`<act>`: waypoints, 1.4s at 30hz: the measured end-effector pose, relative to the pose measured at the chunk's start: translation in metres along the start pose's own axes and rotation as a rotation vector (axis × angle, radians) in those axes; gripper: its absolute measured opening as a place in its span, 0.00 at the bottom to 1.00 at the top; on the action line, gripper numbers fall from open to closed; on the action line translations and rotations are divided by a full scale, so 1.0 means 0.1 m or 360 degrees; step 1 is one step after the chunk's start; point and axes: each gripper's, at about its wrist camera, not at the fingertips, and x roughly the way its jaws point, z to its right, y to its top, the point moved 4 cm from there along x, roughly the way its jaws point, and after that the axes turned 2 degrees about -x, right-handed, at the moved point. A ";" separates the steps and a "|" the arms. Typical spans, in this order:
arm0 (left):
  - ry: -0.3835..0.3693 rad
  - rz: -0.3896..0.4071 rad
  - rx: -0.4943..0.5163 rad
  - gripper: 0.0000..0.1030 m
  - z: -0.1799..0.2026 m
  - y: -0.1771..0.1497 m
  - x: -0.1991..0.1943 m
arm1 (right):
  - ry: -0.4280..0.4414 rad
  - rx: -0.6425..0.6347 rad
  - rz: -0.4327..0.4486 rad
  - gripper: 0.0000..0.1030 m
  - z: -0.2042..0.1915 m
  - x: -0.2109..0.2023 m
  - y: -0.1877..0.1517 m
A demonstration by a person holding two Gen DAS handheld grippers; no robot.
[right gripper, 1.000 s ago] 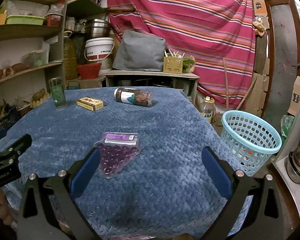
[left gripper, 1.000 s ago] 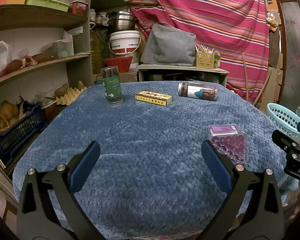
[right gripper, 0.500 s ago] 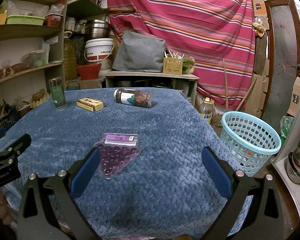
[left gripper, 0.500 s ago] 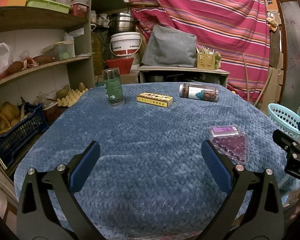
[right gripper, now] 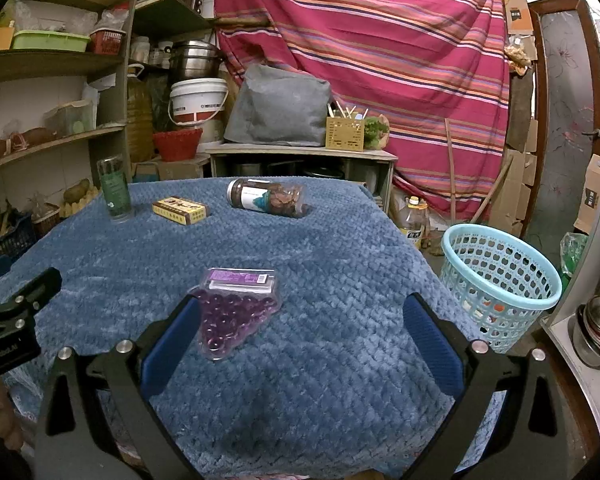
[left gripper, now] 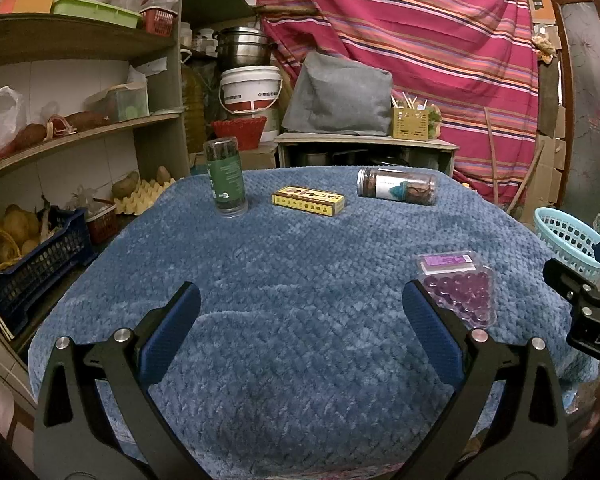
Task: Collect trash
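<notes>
Quilted blue fabric covers the counter [left gripper: 300, 264]; both tools, left tool [left gripper: 300, 320] and right tool [right gripper: 300, 320], gape empty. Near the right tool lies a triangular clear pack of purple beads [right gripper: 236, 312], beside the perforated plastic basket [right gripper: 500, 280].

a cramped home storeroom or pantry: wooden shelves [left gripper: 80, 136] hold potatoes [left gripper: 8, 228], egg trays [left gripper: 140, 196] and plastic tubs, steel pots [left gripper: 242, 46] sit stacked above a white bucket [left gripper: 252, 88], and a striped cloth [right gripper: 380, 40] hangs behind a blanket-covered worktop [left gripper: 300, 280].
</notes>
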 end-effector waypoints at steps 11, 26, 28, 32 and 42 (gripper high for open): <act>0.0000 0.0000 -0.0001 0.95 0.00 0.00 0.00 | 0.0003 0.0001 0.0000 0.96 0.00 0.00 -0.01; 0.0006 0.0014 -0.0002 0.95 0.00 0.03 -0.02 | 0.0002 -0.0002 0.0004 0.96 0.00 0.00 -0.02; 0.0010 0.0024 0.0002 0.95 0.00 0.06 -0.03 | 0.0001 -0.0002 0.0002 0.96 0.01 0.00 -0.01; 0.0015 0.0045 0.0011 0.95 0.00 0.10 -0.06 | 0.0000 -0.0002 0.0005 0.96 0.01 0.00 -0.01; 0.0014 0.0052 0.0012 0.95 -0.01 0.09 -0.06 | 0.0001 -0.0003 0.0005 0.96 0.02 0.00 -0.01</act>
